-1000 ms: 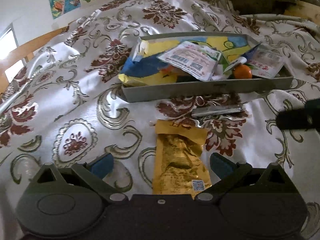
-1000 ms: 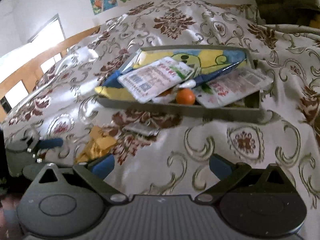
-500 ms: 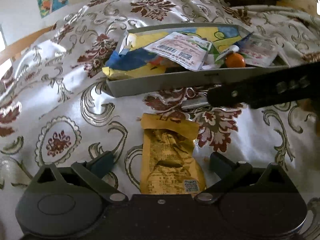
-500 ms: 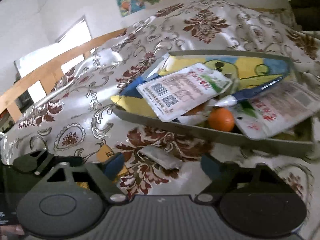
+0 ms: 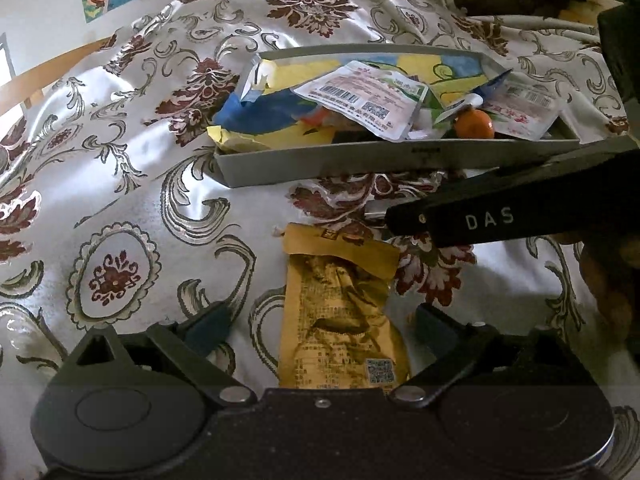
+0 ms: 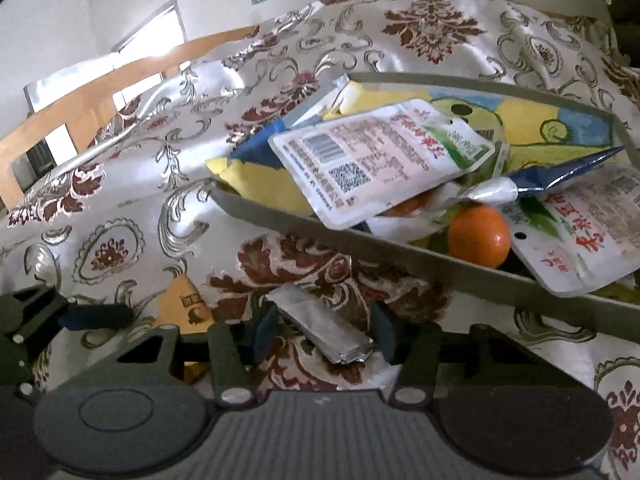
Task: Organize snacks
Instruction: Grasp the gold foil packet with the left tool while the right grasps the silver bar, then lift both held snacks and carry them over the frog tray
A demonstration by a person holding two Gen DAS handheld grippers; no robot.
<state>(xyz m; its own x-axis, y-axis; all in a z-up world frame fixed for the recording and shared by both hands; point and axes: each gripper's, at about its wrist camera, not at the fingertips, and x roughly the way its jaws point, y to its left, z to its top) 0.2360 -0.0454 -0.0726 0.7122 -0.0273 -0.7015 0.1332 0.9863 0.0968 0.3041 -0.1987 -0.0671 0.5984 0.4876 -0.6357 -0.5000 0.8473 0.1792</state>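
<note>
Snacks mostly sit in the gray tray [image 5: 384, 160] already: a white packet [image 6: 376, 160], a blue and yellow bag [image 5: 260, 120], a small orange [image 6: 478, 236], another white pouch [image 6: 580, 248] at the right end. Two pieces are left out on the patterned tablecloth [image 5: 120, 160], so I'd call this job well along but not finished.

On the left, the yellow packet [image 5: 340, 312] lies flat, short of the tray, and the left tongs [image 5: 320, 322] hang over it, angled down, fingers spread wide on either side, touching nothing.

Just right of it lies the silver bar [image 6: 320, 324], just beside the tray's near wall. The right tongs [image 6: 320, 328] point down at it, jaws closing with the bar between them, pads not yet clearly pressing. In the left wrist view, the right tongs reach in from the right edge.
</note>
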